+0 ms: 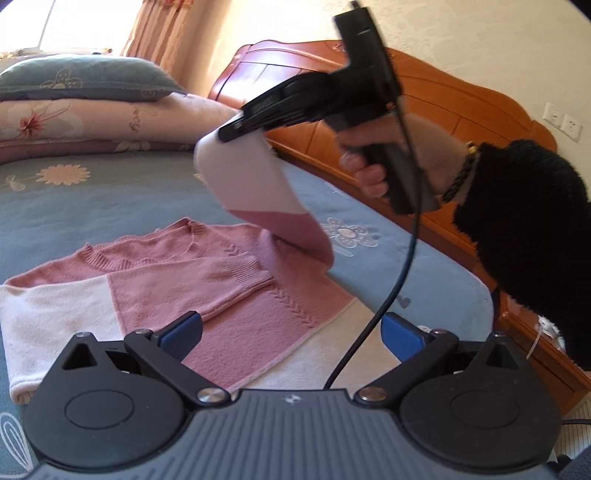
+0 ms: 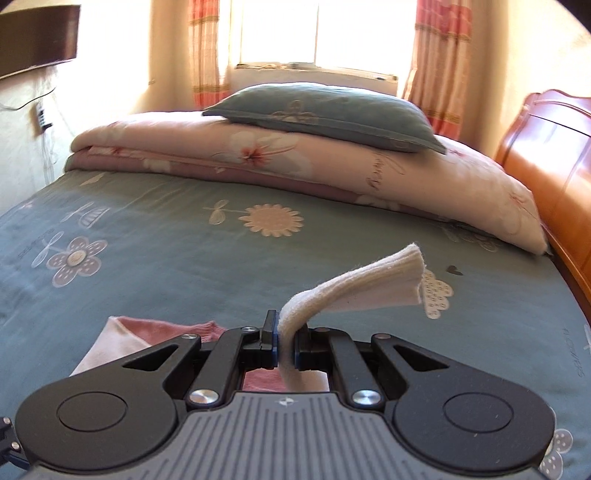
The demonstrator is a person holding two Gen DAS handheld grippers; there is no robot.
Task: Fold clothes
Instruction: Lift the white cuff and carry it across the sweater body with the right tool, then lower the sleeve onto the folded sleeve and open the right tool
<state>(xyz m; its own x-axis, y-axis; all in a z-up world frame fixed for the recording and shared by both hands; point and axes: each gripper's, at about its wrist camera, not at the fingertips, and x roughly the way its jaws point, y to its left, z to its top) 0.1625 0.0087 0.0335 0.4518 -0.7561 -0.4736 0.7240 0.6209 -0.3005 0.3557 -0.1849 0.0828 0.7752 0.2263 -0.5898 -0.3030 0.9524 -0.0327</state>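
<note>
The jaws of the right gripper [image 2: 285,345] were pressed together on the cream cuff end of a sleeve [image 2: 354,286], the fabric pinched between the two blue-edged pads with its free end curling up and to the right beyond the fingertips. In the left wrist view the same gripper [image 1: 231,130] was seen from the side, raised above the bed, with the sleeve [image 1: 258,192] hanging from it in a slack band, cream near the pinch and pink lower down, running to the body of the sweater [image 1: 177,273].

The jaws of the left gripper [image 1: 291,338] stood spread wide, blue pads well apart, with nothing between them; they hovered over the near hem of the sweater without touching it.

The sweater, pink with cream sections, lay flat on the bed sheet [image 1: 92,206], neckline toward the far side. Its other sleeve was folded across the chest, the ribbed cuff resting on the pink front. A cream panel lay at the near left.

The person's right hand [image 1: 391,162] gripped the handle of the right gripper; a beaded bracelet [image 1: 461,173] and a black fuzzy sleeve cuff [image 1: 524,229] showed at the wrist. A black cable [image 1: 402,258] dropped from the handle toward the near edge.

Farther off, a folded floral quilt [image 2: 295,155] lay across the far end of the blue-grey flowered sheet, with a grey-green pillow [image 2: 325,110] on top. A wooden headboard [image 1: 461,110] stood at the right, and curtains [image 2: 208,55] flanked a bright window [image 2: 314,33].
</note>
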